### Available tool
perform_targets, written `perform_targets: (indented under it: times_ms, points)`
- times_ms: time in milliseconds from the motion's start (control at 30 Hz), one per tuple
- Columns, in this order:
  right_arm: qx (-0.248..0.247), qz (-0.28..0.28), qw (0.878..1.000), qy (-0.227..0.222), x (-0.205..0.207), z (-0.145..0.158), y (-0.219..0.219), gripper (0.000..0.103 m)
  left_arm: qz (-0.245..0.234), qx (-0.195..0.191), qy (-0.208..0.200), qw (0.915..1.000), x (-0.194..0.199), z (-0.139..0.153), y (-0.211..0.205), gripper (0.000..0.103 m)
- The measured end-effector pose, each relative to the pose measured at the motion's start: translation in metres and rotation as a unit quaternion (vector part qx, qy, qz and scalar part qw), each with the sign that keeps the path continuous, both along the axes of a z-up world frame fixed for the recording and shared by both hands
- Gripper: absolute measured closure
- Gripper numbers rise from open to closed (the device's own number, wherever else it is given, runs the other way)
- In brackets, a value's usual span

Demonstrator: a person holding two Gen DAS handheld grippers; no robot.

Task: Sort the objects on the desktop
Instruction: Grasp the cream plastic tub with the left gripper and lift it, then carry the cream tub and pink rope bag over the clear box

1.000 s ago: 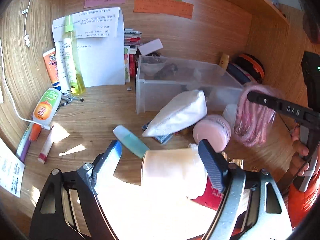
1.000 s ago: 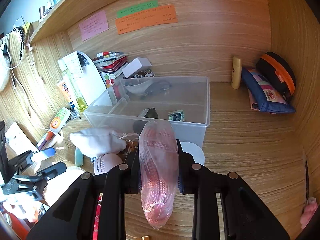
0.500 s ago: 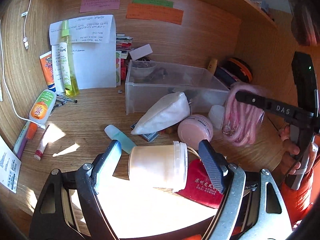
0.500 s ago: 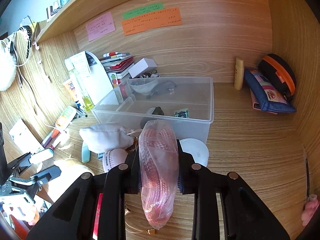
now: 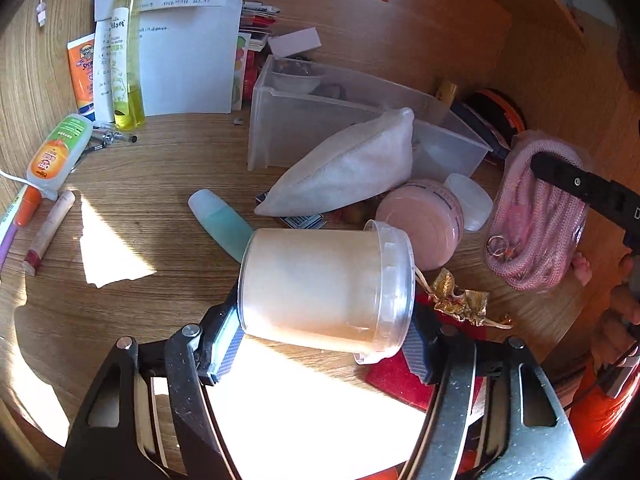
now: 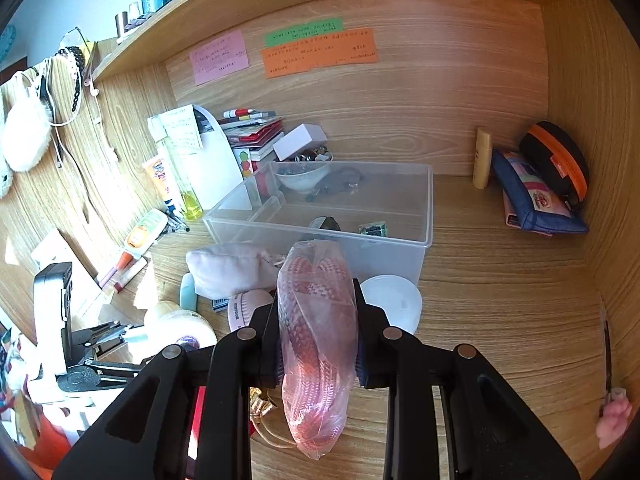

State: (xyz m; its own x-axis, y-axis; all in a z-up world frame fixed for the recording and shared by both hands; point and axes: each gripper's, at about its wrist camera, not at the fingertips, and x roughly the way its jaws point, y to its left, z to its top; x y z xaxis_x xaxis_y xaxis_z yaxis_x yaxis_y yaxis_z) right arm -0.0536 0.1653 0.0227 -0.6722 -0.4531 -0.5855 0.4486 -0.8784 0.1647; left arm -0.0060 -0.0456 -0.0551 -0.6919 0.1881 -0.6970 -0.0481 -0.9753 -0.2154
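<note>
Over the desk [image 5: 132, 184], left tool [image 5: 320, 336] just closed onto tub [image 5: 320, 284]; right tool [image 6: 316, 340] clamps bagged cord [image 6: 316, 320].

Right half of the desk is wide open, left half is a mess

Bare desktop [image 6: 500, 300] runs from my clear bin [image 6: 424, 200] to the right wall; white pouch [image 6: 228, 266], pink jar [image 5: 420, 222] and round lid [image 6: 394, 300] crowd the bin's front.

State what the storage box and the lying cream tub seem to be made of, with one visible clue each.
Storage box: likely frosted, translucent plastic; its contents show dimly through the walls.
Cream tub: probably smooth plastic with a clear, ridged lid; its rim catches the light.
</note>
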Motion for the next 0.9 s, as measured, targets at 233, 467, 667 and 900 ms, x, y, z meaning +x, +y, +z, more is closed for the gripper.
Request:
perform_targets:
  times_ms: [233, 467, 667, 900]
  points:
    - [0.005, -0.004, 1.0, -0.007, -0.005, -0.004, 0.0, 0.08, 0.011, 0.0, 0.013, 0.9998, 0.001, 0.007, 0.001, 0.037]
    - [0.003, -0.007, 1.0, 0.008, -0.007, 0.006, 0.001, 0.08, 0.026, 0.004, 0.047, 0.9986, 0.006, 0.031, -0.006, 0.037]
    - [0.001, -0.011, 1.0, 0.028, -0.009, 0.022, 0.0, 0.08, 0.03, -0.014, 0.087, 0.9956, -0.002, 0.059, -0.009, 0.037]
    - [-0.012, -0.019, 0.998, 0.05, -0.015, 0.049, 0.004, 0.08, 0.03, -0.018, 0.114, 0.9928, -0.028, 0.086, -0.015, 0.037]
